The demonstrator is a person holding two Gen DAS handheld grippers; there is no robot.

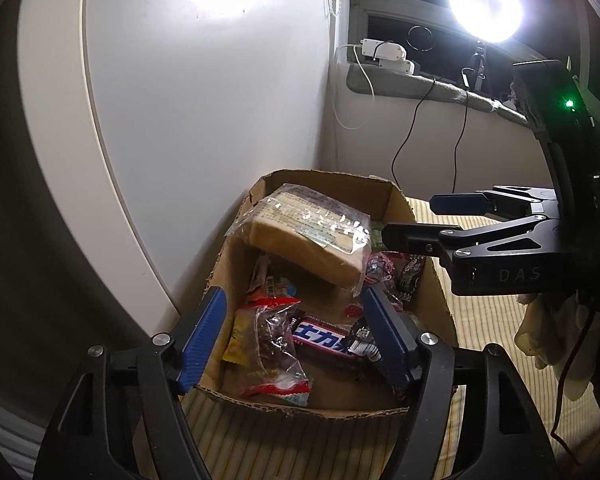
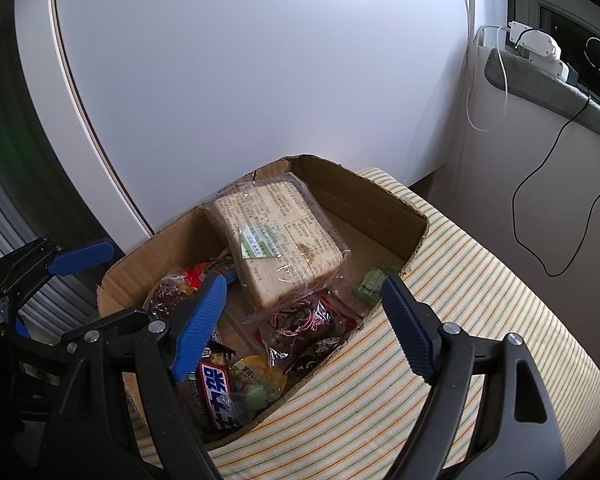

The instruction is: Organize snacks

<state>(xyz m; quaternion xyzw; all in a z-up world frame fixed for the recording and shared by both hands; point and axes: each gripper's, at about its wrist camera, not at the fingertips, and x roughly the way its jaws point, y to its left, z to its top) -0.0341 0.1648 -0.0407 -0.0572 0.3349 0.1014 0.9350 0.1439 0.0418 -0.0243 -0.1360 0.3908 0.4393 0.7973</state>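
On a striped cloth (image 2: 460, 280) of pale yellow, green and orange lines, which covers the tabletop, an open cardboard box (image 2: 380, 196) stands with its far corner near a large white rounded panel (image 2: 260, 80). To the right of the panel a plain wall meets a window ledge (image 1: 420, 84) padded with grey material, on which lie a white device (image 1: 384, 54) and its white cord; black cables (image 1: 404, 140) hang down the wall below. A bright round lamp (image 1: 485, 4) on a thin stand glares from the ledge in the left wrist view, in front of a dark window pane.

Inside the box, a clear-wrapped block of bread (image 2: 276, 236) leans tilted across the far half, its lower end resting on other packets. Below it lie a dark red-edged packet (image 2: 300, 320), a small green packet (image 2: 374, 280) by the right wall, a chocolate bar (image 1: 332, 344) with blue lettering on white, a clear red-trimmed bag (image 1: 276, 348) of dark pieces, and a yellow packet (image 1: 238, 340) near the front left corner.

My left claw (image 1: 296, 332) hangs over the near end of the box, released, blue pads spread with nothing pressed between them. My right claw (image 2: 304, 324) stands likewise released over the right front wall, gripping nothing.
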